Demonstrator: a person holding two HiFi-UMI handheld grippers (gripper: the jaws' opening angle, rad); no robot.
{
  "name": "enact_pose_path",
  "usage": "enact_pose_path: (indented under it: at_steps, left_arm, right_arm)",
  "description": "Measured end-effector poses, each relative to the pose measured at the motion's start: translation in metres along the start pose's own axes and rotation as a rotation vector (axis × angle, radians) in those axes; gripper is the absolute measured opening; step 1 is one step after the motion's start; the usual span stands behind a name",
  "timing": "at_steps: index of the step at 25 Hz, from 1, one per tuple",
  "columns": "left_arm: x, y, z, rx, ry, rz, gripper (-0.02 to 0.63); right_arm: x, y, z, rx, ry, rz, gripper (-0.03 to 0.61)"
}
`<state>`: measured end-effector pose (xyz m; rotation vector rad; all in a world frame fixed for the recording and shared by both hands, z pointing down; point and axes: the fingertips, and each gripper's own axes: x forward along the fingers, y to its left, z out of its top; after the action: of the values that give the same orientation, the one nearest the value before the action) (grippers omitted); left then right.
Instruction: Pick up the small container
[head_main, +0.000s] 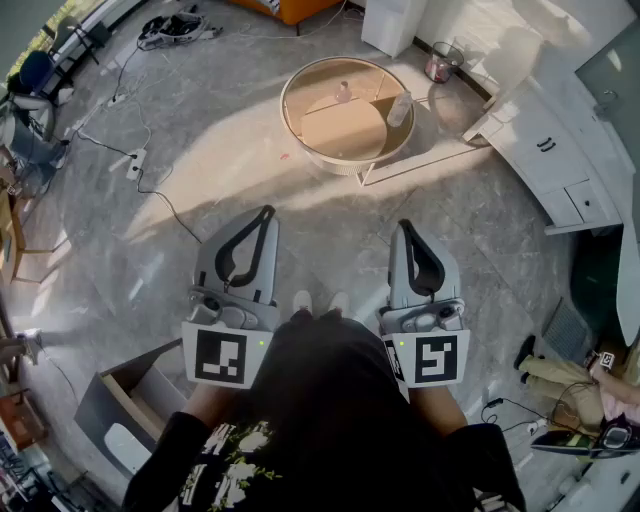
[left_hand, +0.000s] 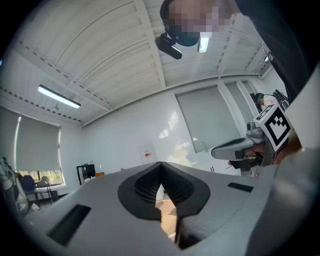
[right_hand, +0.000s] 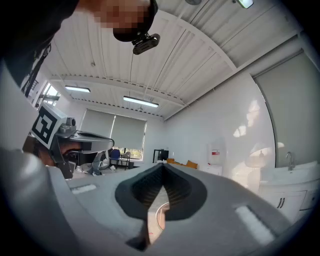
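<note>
A person's dark shirt (head_main: 330, 400) fills the foreground of the head view, with a gripper carried level in each hand above a grey stone floor (head_main: 200, 170). The left gripper (head_main: 266, 214) has its jaws pressed together on nothing, and the right gripper (head_main: 404, 228) is likewise closed and empty. Each gripper's own view shows only the room between the meeting tips. Held side by side at waist height and aimed ahead, they look like tools being carried toward the work rather than used. Pinched jaws suit walking, and they would have to spread before any grasp.

The small container (head_main: 343, 92) stands well apart from both grippers, on the far side of a low round counter (head_main: 340, 135) with a pale wooden top and a raised rim. It appears short, upright and pinkish, too distant to show a lid or label. A taller clear bottle (head_main: 400, 108) stands near it on the right of the same top. The pick-up appears not yet begun, as the whole stretch of open floor lies between the person and the counter.
</note>
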<state>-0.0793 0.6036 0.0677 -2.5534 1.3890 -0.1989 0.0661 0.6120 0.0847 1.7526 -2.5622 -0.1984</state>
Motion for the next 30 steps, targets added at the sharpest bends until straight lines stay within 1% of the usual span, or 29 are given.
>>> enact_pose_path:
  at_steps: [3, 7, 9, 14, 17, 20, 22, 24, 27, 30]
  left_arm:
    - [0.004, -0.001, 0.002, -0.004, -0.016, 0.003, 0.006]
    - [0.008, -0.011, 0.008, 0.03, -0.036, -0.004, 0.006]
    - [0.011, -0.019, 0.009, 0.029, -0.034, -0.012, 0.006]
    - [0.018, -0.041, 0.008, 0.019, -0.031, -0.007, 0.006]
    - [0.009, -0.045, -0.005, -0.018, -0.004, 0.012, 0.006]
    - [0.002, -0.043, -0.021, -0.021, 0.035, 0.037, 0.006]
    - [0.006, -0.041, -0.024, -0.029, 0.039, 0.047, 0.006]
    - [0.01, -0.036, -0.026, -0.031, 0.031, 0.055, 0.006]
    - [0.019, -0.028, -0.03, -0.005, 0.029, 0.047, 0.006]
    - [0.026, -0.016, -0.032, 0.0, 0.012, 0.036, 0.006]
  right_arm:
    - [0.001, -0.004, -0.003, -0.003, 0.003, -0.002, -0.006]
    - [0.001, -0.008, -0.008, 0.014, 0.014, 0.015, -0.006]
    - [-0.002, -0.013, -0.01, 0.016, 0.011, 0.019, -0.006]
    - [-0.011, -0.028, -0.02, 0.038, -0.041, 0.052, -0.006]
    - [-0.015, -0.022, -0.031, 0.02, -0.056, 0.083, -0.006]
    - [-0.018, -0.016, -0.037, 0.031, -0.069, 0.115, -0.006]
    - [-0.019, -0.015, -0.036, 0.034, -0.085, 0.147, -0.006]
    - [-0.014, -0.01, -0.033, -0.005, -0.097, 0.187, -0.005]
    - [0.0, -0.003, -0.03, -0.094, -0.116, 0.228, -0.005]
    - [0.018, 0.001, -0.029, -0.089, -0.11, 0.224, -0.005]
